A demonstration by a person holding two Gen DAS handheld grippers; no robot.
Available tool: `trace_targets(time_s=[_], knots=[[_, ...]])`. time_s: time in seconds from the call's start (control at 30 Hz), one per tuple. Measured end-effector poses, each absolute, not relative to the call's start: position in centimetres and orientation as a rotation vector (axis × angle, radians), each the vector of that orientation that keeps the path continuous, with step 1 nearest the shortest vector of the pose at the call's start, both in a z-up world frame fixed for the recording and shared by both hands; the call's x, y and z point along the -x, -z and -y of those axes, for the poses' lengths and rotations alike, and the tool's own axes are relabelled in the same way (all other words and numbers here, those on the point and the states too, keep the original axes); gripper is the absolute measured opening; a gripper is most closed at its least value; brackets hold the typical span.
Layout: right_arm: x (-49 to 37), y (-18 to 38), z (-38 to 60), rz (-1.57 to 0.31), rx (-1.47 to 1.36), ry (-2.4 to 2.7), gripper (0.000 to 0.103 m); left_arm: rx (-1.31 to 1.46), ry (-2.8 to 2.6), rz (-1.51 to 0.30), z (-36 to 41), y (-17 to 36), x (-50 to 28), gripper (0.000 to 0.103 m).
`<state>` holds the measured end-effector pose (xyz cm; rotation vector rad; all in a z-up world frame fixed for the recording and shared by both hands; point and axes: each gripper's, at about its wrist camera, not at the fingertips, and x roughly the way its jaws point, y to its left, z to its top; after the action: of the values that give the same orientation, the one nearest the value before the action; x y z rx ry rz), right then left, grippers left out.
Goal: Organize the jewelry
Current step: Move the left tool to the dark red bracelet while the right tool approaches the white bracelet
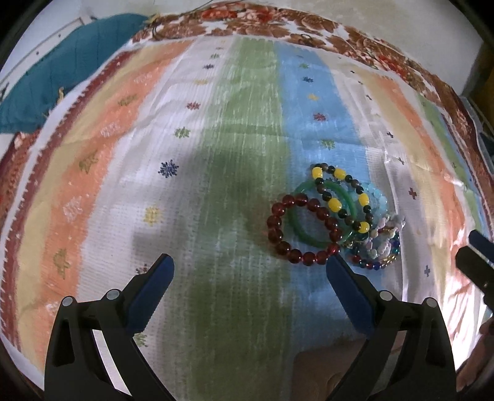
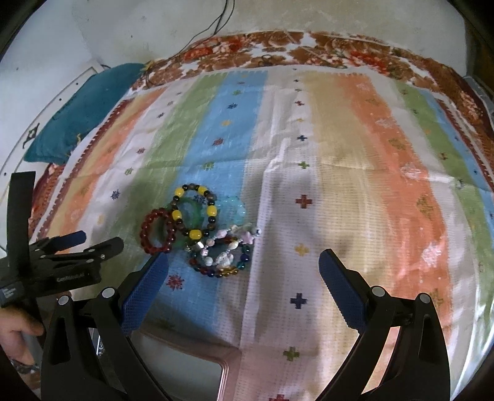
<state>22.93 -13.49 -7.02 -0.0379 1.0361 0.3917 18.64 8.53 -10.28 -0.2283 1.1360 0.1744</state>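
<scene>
A pile of bracelets lies on a striped cloth. It holds a dark red bead bracelet [image 1: 279, 234] [image 2: 147, 229], a green bangle [image 1: 298, 229] [image 2: 193, 205], a black and yellow bead bracelet [image 1: 335, 203] [image 2: 194, 212], a pale blue one [image 1: 375, 196] [image 2: 233, 205] and mixed multicolour beads [image 1: 381, 248] [image 2: 222, 260]. My left gripper [image 1: 248, 266] is open, low over the cloth, its right finger just in front of the red bracelet; it also shows in the right wrist view [image 2: 95, 243]. My right gripper [image 2: 242, 262] is open, with the pile just ahead between its fingers, toward the left one.
The striped cloth [image 1: 216, 185] [image 2: 339, 154] lies over a floral sheet [image 2: 278, 49]. A teal cushion [image 1: 77, 61] [image 2: 80, 117] sits at the far left. A pink-rimmed tray [image 2: 185, 364] lies at the near edge under my right gripper. A cable [image 2: 213, 27] hangs on the wall.
</scene>
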Motion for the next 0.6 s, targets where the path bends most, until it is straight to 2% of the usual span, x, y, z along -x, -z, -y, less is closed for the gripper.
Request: trace_targets(time_s=[0.23, 0.3, 0.33, 0.37, 0.6], knots=[[-24.8, 8.7, 13.7, -1.088, -0.014, -0.389, 0.098, 0.237, -0.17, -1.151, -8.5, 11.4, -19.6, 0.09], [-25.3, 9.2, 13.8, -1.1, -0.022, -0.386, 0.095, 0.232, -0.167, -1.155, -8.4, 11.6, -19.8, 0.088], [-25.5, 9.5, 13.8, -1.111, -0.027, -0.388, 0.086, 0.238, -0.163, -1.159, -8.5, 11.8, -19.9, 0.087], [-25.8, 9.8, 13.8, -1.119, -0.028, -0.387, 0.083, 0.247, -0.161, -1.166, -8.6, 12.0, -20.0, 0.084], [-26.8, 10.9, 13.5, -1.144, -0.021, -0.383, 0.081, 0.258, -0.153, -1.191, -8.9, 13.0, -20.5, 0.072]])
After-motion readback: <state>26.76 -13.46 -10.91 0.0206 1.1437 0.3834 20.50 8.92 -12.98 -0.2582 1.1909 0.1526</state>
